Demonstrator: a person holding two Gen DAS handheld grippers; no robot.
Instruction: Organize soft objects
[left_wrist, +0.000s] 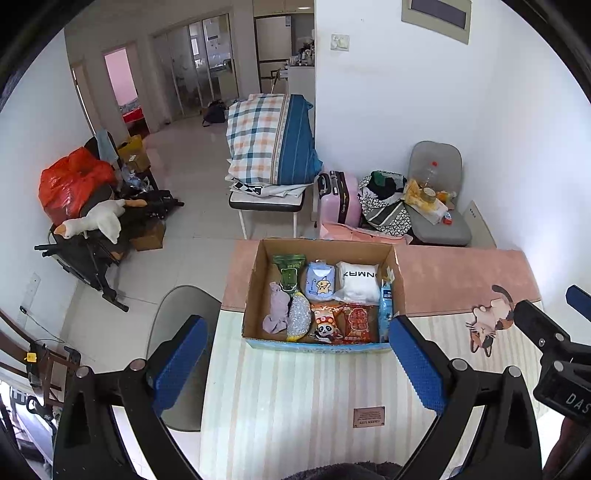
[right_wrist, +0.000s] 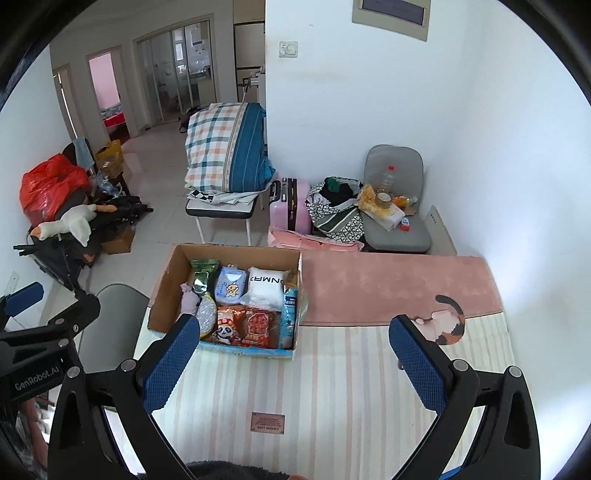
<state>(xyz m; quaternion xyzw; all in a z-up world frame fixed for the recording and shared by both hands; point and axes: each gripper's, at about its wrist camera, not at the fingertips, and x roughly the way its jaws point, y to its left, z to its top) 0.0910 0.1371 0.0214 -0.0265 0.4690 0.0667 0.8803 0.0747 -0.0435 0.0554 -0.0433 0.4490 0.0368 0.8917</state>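
Nine soft items sit in the cardboard box (left_wrist: 255, 291), none on the striped mat (left_wrist: 295, 387) outside it. Count by type: 1 green pouch (left_wrist: 289, 273), 1 light-blue pack (left_wrist: 320, 282), 1 white pillow pack (left_wrist: 357, 282), 1 lilac cloth (left_wrist: 277, 308), 1 silvery mesh bundle (left_wrist: 298, 317), 1 panda snack bag (left_wrist: 325, 325), 1 red snack bag (left_wrist: 357, 321), 1 blue pack (left_wrist: 385, 310) wedged upright against the right wall, plus what looks like 1 thin wrapper behind it, hard to tell.

Your left gripper (left_wrist: 295, 354) and right gripper (right_wrist: 295, 362) both hover over the mat with fingers spread wide, holding nothing.

Risks:
- Items are packed touching, so pinching one may drag its neighbour.
- Slick film bags can slip from the pads.
- The light box may slide or tip if you catch its wall.
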